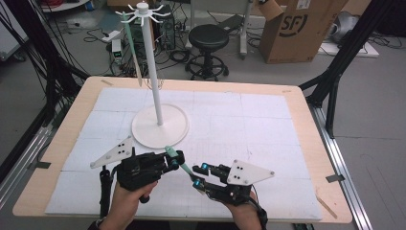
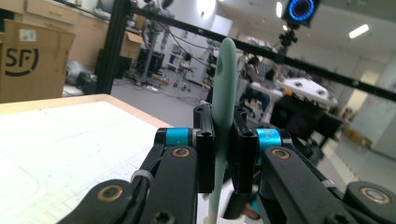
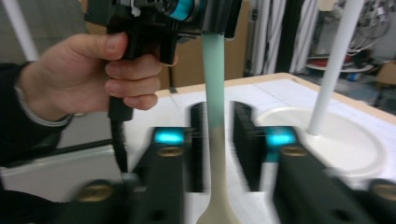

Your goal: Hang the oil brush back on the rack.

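Spatula (image 1: 176,159) hangs over the near table (image 1: 306,158), clamped in the left gripper (image 1: 178,159), right gripper (image 1: 195,175) just beside; the stand (image 1: 159,125) lies beyond. Left gripper view: jaws pinch the spatula (image 2: 223,107). Right gripper view: jaws spread around its handle (image 3: 215,93), not touching; stand base (image 3: 355,140) far right.

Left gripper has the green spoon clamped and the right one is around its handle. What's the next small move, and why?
Probably close the right gripper on the green spoon. Its jaws stand open on either side of the handle with gaps showing, while the left gripper is clamped on the spoon. A second spoon already hangs on the white rack, so this one likely goes there too.
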Tool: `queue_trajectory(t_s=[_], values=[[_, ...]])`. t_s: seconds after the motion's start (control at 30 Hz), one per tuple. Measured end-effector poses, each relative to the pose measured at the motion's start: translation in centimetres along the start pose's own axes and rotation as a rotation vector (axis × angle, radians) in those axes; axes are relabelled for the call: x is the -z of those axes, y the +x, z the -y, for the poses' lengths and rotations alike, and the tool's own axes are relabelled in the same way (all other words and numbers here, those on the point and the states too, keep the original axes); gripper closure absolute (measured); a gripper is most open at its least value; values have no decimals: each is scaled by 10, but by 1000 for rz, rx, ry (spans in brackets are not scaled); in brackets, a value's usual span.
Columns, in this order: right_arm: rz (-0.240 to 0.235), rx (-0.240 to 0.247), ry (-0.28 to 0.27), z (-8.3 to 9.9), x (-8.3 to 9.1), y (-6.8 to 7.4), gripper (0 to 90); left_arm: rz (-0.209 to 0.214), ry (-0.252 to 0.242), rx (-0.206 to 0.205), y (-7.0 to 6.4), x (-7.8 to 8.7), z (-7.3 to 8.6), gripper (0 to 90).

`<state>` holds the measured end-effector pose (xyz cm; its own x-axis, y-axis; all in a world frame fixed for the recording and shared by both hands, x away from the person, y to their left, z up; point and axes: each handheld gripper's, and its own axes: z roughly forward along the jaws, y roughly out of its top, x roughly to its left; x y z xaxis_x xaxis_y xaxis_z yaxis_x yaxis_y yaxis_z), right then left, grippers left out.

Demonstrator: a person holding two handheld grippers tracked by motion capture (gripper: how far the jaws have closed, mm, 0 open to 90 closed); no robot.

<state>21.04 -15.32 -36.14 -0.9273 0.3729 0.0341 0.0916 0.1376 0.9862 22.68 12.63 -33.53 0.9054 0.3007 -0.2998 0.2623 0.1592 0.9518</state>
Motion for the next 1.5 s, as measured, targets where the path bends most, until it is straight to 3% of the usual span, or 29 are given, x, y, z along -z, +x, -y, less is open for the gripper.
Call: queue_trajectory(t_s=[0.17, 0.27, 0.37, 0.57, 0.63, 0.7, 0.73, 0.77, 0.8, 0.87, 1.03, 1.23, 1.33, 1.43, 1.47, 1.5], values=[[-106, -30, 12, -3, 3, -8, 481, 89, 63, -65, -3, 4, -13, 831], [-236, -40, 34, -3, 0, -11, 478, 134, 108, -94, -4, 4, -19, 831], [-318, -35, 68, -2, -6, -13, 534, 189, 122, -101, -5, 4, -24, 830], [-381, -36, 92, 5, -18, -10, 678, 257, 130, -107, -6, 7, -31, 830], [-404, -29, 85, 8, -20, -8, 829, 249, 127, -125, -7, 8, -32, 829], [-379, -39, 56, 8, -21, -6, 841, 222, 92, -135, -8, 9, -32, 820], [-357, -40, 40, 8, -22, -6, 843, 195, 71, -138, -9, 8, -32, 739], [-341, -42, 27, 7, -22, -6, 844, 158, 53, -131, -9, 7, -31, 563], [-327, -47, 3, 7, -23, -6, 844, 146, 47, -119, -9, 6, -30, 469], [-314, -74, -35, 5, -25, -6, 844, 126, 38, -132, -10, 5, -28, 487], [-285, -105, -97, 2, -25, -7, 844, 125, 24, -132, -9, 3, -27, 563], [-277, -111, -107, 3, -26, -9, 844, 123, 28, -120, -5, 0, -27, 645], [-266, -105, -98, 3, -28, -8, 844, 110, 34, -104, -4, -1, -27, 728], [-244, -104, -85, 3, -29, -8, 841, 109, 47, -113, -3, -2, -28, 825], [-241, -97, -78, 3, -29, -8, 824, 104, 54, -119, -3, -2, -29, 830], [-226, -92, -73, 3, -29, -9, 705, 95, 54, -125, -1, -1, -30, 833]])
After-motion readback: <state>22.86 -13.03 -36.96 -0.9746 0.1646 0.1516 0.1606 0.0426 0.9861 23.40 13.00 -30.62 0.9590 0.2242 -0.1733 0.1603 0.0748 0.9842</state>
